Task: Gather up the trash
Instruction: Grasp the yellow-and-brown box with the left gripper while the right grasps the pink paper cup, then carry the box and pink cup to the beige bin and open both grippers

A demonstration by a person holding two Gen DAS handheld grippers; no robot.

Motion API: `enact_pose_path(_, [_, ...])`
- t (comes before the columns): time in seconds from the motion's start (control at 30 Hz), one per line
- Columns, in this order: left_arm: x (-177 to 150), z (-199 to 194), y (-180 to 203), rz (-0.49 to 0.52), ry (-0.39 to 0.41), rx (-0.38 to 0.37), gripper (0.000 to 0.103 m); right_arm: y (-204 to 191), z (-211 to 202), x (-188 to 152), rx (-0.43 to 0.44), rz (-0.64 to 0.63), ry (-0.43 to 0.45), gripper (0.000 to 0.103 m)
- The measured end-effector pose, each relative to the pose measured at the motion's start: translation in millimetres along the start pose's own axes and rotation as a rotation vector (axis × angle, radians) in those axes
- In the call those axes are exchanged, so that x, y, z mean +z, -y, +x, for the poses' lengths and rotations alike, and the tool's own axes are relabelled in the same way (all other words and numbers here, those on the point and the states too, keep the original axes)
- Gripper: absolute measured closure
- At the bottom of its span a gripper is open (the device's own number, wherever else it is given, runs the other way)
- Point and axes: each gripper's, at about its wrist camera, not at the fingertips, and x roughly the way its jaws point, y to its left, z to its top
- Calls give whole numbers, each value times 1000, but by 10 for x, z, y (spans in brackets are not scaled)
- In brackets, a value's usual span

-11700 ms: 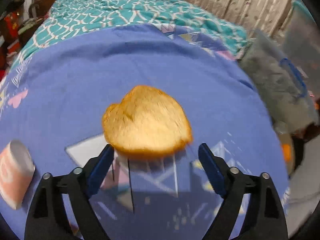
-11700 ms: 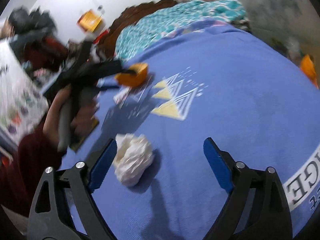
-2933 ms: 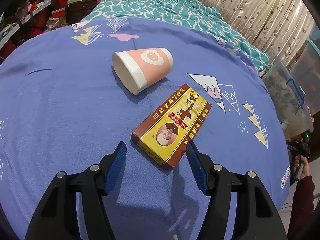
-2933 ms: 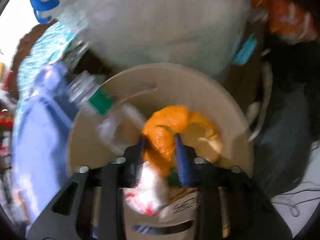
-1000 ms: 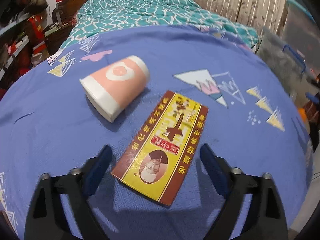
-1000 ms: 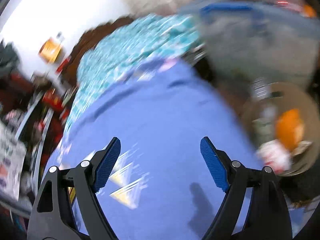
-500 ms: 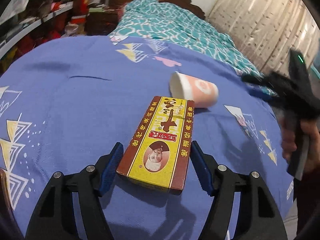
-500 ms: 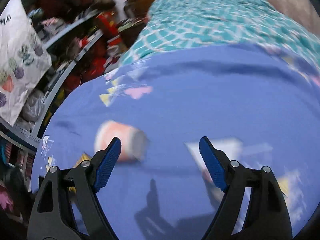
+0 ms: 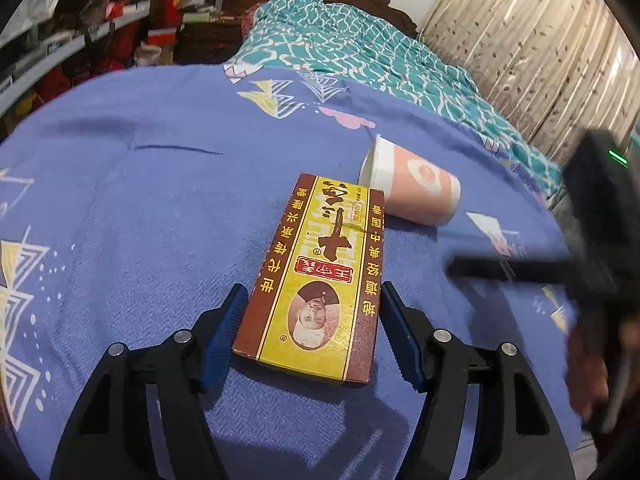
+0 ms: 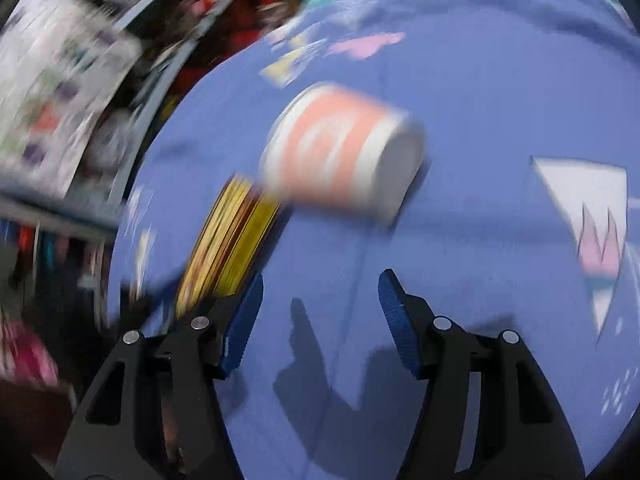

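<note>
A yellow and brown carton (image 9: 320, 276) lies on the blue blanket (image 9: 140, 208). My left gripper (image 9: 312, 328) has its jaws around the carton's near end, both pads close to its sides; its near end looks slightly raised. A pink and white paper cup (image 9: 412, 196) lies on its side just beyond the carton. My right gripper (image 10: 320, 312) is open and empty, a short way in front of the cup (image 10: 344, 152), with the carton (image 10: 228, 244) at its left. The right view is blurred. The right gripper and hand show blurred in the left wrist view (image 9: 588, 264).
A teal patterned bedspread (image 9: 360, 56) lies beyond the blanket. Cluttered shelves (image 9: 100, 28) stand at the far left. A curtain (image 9: 532, 40) hangs at the far right.
My left gripper's jaws have narrowed around the carton. My right gripper swung from the trash bin back over the blanket and came close to the cup.
</note>
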Motion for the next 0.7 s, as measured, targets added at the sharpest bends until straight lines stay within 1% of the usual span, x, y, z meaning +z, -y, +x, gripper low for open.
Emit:
enact_pose_path(0.03, [-12,2,27,12,6,12,40,-63,-54,-105,-37,-55,21,40])
enact_pose_path(0.07, [-14,3,30,16,10,15,40,-103,-101,-153,-78,-103,45,36])
enact_pose_path(0.1, [-18,5,21,15,13,16,40,-124,-138,-164,-120,-141,70,28])
enact_pose_path(0.13, [-23,1,12,10,18,14,40,-144,-194,-147,-179,-185,114,24])
enact_pose_path(0.17, [-23,0,4,6,20,13,40,-161,-237,-99,-228,-224,156,15])
enact_pose_path(0.2, [-25,-4,-7,2,25,11,40,-186,-264,-61,-269,-260,182,9])
enact_pose_path(0.23, [-29,-8,-15,-1,30,12,40,-235,-247,29,-329,-319,210,7])
enact_pose_path(0.27, [-32,-13,-22,-2,34,10,40,-261,-223,104,-353,-357,214,4])
enact_pose_path(0.33, [-30,-26,-54,-15,44,1,40,-338,-45,300,-383,-463,169,4])
enact_pose_path(0.37, [-35,-36,-63,-22,49,-4,40,-347,59,419,-405,-495,149,4])
enact_pose_path(0.47, [-10,-30,-107,-44,55,-23,41,-330,226,587,-452,-549,122,4])
enact_pose_path(0.5, [-1,-23,-107,-46,54,-26,41,-305,296,641,-469,-555,113,5])
enact_pose_path(0.53, [0,-22,-108,-45,54,-27,41,-273,349,675,-453,-541,97,12])
enact_pose_path(0.57, [-2,-23,-104,-44,54,-26,42,-234,367,688,-404,-511,77,30])
enact_pose_path(0.6, [-4,-25,-101,-42,55,-26,42,-229,362,671,-390,-487,76,38])
enact_pose_path(0.7, [-13,-31,-82,-36,56,-29,42,-175,171,489,-357,-399,108,40])
